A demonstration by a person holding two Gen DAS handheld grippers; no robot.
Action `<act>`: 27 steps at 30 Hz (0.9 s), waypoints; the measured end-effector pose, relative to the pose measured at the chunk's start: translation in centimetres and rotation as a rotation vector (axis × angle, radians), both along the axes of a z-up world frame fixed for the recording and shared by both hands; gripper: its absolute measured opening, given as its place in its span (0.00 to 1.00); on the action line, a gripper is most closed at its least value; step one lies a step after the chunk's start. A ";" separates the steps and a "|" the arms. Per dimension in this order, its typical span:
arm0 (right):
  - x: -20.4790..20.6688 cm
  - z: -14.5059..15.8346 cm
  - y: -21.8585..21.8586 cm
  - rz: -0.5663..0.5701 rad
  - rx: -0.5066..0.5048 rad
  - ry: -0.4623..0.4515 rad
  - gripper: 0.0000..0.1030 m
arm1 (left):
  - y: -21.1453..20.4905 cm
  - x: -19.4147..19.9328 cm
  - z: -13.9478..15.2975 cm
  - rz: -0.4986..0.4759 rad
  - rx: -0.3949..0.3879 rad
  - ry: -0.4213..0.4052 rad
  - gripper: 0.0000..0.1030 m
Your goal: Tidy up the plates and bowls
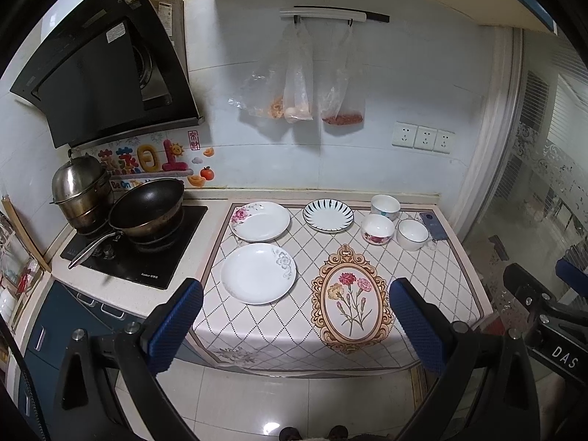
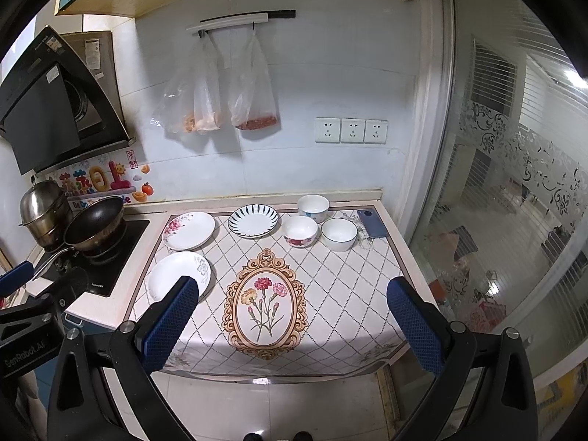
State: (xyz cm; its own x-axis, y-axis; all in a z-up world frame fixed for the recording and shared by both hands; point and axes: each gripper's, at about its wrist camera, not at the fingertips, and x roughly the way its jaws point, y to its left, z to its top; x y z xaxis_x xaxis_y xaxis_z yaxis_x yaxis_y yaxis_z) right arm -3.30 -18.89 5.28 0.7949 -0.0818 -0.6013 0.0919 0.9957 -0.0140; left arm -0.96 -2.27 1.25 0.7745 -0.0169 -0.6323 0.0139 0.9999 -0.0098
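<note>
1. Ahead of the left wrist camera, the left gripper (image 1: 296, 325) hangs off the counter's (image 1: 441, 279) front edge, jaws spread wide with nothing between them. A plain white plate (image 1: 257, 273) lies nearest; a rose-printed plate (image 1: 260, 221) and a blue-striped plate (image 1: 327, 215) sit behind it, apart. Three glossy round bowls (image 1: 378, 228) cluster near the back right, beside a phone (image 1: 433, 225).
2. From the right wrist camera, the right gripper (image 2: 292, 325) likewise hovers before the edge, jaws spread and empty. Bare quilted cloth (image 2: 349, 286) with an oval flower print fills the front half.
</note>
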 end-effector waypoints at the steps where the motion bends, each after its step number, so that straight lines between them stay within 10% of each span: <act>1: 0.1 0.0 -0.1 0.000 0.001 0.000 1.00 | 0.0 0.0 0.0 0.000 0.000 -0.001 1.00; 27: 0.1 -0.1 -0.8 0.007 0.010 -0.010 1.00 | -1.5 -0.1 0.1 0.001 -0.005 -0.015 1.00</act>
